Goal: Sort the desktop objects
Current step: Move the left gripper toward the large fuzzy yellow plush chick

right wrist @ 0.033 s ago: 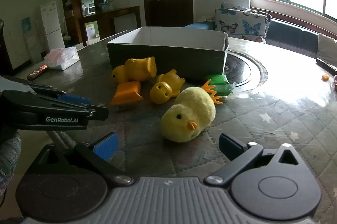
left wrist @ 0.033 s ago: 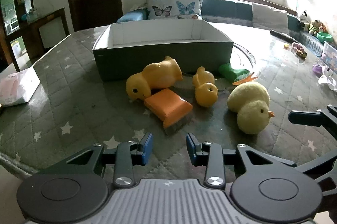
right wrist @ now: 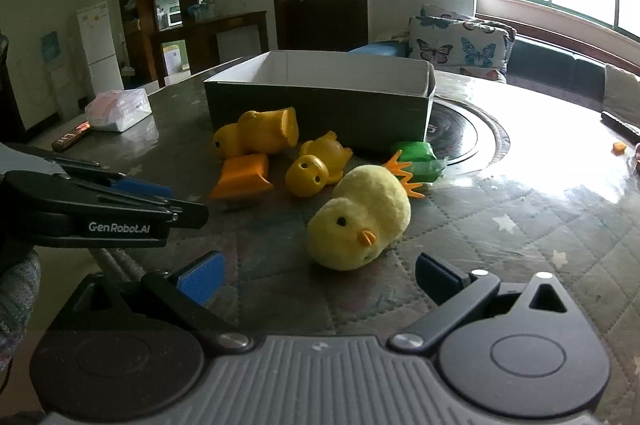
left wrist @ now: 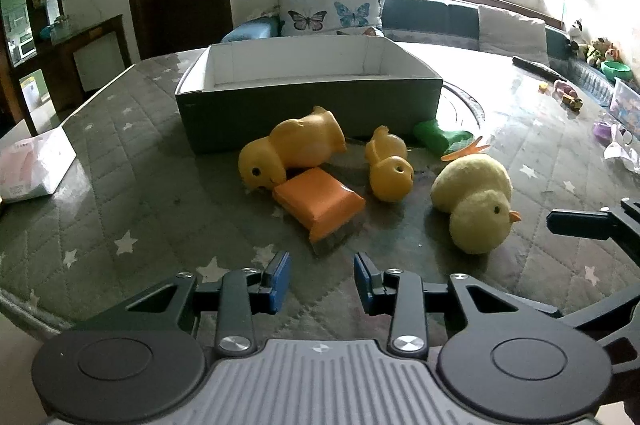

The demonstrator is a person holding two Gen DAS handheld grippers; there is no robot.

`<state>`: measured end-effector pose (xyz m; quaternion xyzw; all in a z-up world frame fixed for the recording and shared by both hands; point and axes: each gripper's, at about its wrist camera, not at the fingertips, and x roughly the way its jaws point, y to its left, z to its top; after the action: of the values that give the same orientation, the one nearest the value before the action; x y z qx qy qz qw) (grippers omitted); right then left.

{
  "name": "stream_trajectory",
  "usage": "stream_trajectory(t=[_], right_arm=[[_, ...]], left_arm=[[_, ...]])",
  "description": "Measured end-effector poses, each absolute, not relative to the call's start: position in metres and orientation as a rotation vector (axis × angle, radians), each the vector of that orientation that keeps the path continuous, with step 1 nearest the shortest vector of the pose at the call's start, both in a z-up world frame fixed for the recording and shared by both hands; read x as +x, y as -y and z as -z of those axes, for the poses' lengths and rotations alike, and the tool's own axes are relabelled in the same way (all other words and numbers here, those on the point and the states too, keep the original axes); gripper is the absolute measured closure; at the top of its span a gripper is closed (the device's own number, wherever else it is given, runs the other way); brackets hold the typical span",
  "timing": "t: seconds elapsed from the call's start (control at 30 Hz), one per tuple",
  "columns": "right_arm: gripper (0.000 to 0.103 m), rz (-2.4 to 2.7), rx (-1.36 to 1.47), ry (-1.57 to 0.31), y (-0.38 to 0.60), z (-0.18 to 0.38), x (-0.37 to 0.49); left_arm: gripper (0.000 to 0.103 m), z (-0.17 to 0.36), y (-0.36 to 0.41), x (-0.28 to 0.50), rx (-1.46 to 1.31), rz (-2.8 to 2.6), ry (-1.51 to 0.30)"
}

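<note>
An open dark box [left wrist: 304, 109] [right wrist: 320, 105] with a white inside stands on the table. In front of it lie a large yellow rubber duck [left wrist: 292, 145] [right wrist: 256, 135], a small yellow duck [left wrist: 390, 171] [right wrist: 318, 169], an orange sponge block [left wrist: 318, 203] [right wrist: 242, 177], a green packet [left wrist: 438, 137] [right wrist: 418, 157] and a plush yellow chick [left wrist: 476, 203] [right wrist: 360, 221]. My left gripper [left wrist: 322, 279] is open and empty, just short of the sponge. My right gripper [right wrist: 318, 275] is open wide and empty, just short of the chick.
A white and pink bag [left wrist: 32, 165] [right wrist: 118, 109] lies at the table's left edge. A remote [right wrist: 70, 136] lies near it. Small toys and clutter [left wrist: 568, 95] sit at the far right. A round dark turntable [right wrist: 464, 137] lies right of the box.
</note>
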<state>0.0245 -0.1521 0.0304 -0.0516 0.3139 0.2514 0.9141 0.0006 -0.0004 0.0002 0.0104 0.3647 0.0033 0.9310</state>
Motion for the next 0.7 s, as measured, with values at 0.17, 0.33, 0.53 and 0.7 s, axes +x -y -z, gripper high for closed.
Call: stream_trajectory(t=[0.17,0.33,0.53,0.7], right_arm=[[0.001,-0.510,-0.119,-0.635,0.149,-0.032,0.024],[0.001,-0.518,-0.120,-0.644,0.147,-0.030,0.022],[0.000,-0.532,-0.139,-0.667,0.144,-0.028,0.025],[0.000,-0.539,-0.141,-0.675,0.143,-0.028,0.024]], left_arm=[[0.064,-0.001,0.002,0.003,0.020,-0.004,-0.746],[0.064,0.004,0.004,0.000,0.025,0.000,-0.745],[0.064,0.008,0.011,0.001,0.037,0.002,-0.748],[0.064,0.009,0.015,-0.002,0.047,0.003,-0.751]])
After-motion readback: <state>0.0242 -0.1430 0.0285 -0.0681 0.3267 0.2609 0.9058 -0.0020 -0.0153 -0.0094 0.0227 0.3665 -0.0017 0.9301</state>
